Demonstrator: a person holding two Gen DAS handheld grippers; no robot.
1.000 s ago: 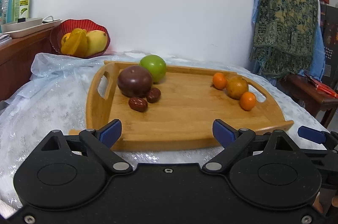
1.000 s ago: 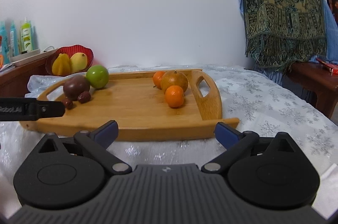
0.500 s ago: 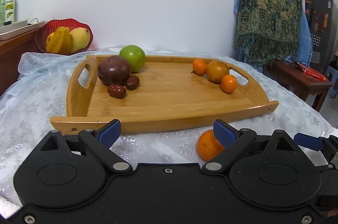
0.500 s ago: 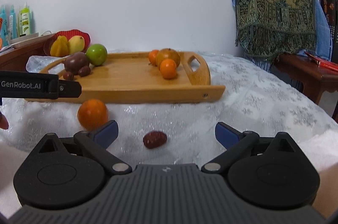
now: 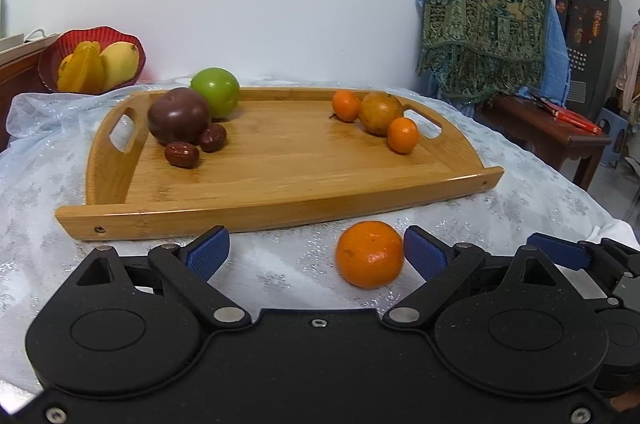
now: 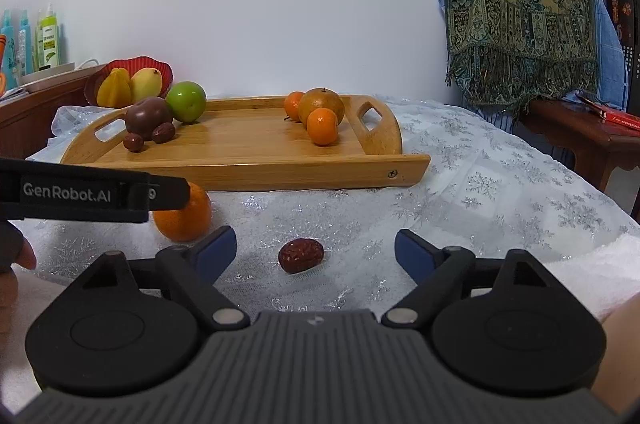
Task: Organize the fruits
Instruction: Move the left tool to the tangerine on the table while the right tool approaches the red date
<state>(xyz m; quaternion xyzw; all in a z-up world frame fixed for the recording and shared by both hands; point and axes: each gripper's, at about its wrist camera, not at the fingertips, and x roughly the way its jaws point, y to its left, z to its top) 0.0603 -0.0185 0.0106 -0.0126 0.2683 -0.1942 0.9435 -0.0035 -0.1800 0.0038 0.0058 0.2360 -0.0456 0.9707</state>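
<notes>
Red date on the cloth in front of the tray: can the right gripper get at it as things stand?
Probably yes. The red date lies alone on the tablecloth, between the fingers of the right gripper, whose jaws are closing but not yet touching it. The loose orange sits apart, to the left.

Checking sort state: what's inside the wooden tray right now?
Wooden tray holds a green fruit, a dark purple fruit, two dates, two small oranges and a brownish round fruit. Nothing visibly hidden.
</notes>
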